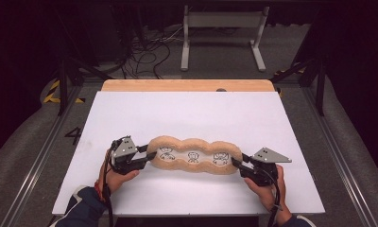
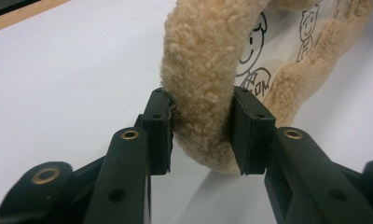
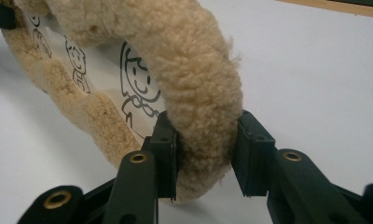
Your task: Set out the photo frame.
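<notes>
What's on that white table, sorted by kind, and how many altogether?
Fluffy tan cushion with cartoon figures: 1
Black tongs, each clamped on one end of it: 2 (left tongs, right tongs)
Total: 3

The long cushion [image 1: 193, 156] has a rough, woolly tan fleece rim around a smooth white cloth middle printed with black line figures, and it lies on a smooth matt white surface [image 1: 187, 113] edged with pale wood at the back.

white tabletop [image 1: 187, 118] open all around, fleecy cushion [image 1: 193, 143] the sole obstacle
</notes>
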### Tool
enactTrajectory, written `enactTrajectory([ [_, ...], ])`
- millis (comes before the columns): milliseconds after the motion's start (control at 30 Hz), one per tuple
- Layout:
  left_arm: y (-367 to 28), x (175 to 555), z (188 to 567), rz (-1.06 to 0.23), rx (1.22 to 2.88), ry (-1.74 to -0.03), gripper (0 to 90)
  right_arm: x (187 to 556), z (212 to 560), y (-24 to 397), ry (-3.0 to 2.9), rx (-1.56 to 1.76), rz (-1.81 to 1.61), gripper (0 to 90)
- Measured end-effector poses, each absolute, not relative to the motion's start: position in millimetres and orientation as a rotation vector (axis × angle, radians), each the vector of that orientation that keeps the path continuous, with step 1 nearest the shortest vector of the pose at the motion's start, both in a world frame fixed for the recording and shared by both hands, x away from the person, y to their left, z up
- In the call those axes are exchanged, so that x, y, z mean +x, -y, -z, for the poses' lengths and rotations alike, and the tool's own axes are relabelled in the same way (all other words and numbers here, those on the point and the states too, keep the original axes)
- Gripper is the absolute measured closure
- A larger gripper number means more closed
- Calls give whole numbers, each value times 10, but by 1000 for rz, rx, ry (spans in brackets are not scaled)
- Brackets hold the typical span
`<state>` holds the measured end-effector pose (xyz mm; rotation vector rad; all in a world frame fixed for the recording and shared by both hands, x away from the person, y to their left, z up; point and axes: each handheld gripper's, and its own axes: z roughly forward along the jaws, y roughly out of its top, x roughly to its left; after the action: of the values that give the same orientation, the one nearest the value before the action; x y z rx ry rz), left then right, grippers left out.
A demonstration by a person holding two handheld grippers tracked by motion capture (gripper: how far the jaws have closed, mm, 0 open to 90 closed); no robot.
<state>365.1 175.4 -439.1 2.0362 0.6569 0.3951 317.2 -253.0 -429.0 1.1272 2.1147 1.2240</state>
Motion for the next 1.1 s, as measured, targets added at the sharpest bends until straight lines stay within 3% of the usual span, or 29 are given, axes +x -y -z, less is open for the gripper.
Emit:
enactTrajectory([
  [1100, -1717, 3544, 4390, -425, 2043, -658, 620, 3259, 4275, 2538, -2122, 1091, -1186, 610],
])
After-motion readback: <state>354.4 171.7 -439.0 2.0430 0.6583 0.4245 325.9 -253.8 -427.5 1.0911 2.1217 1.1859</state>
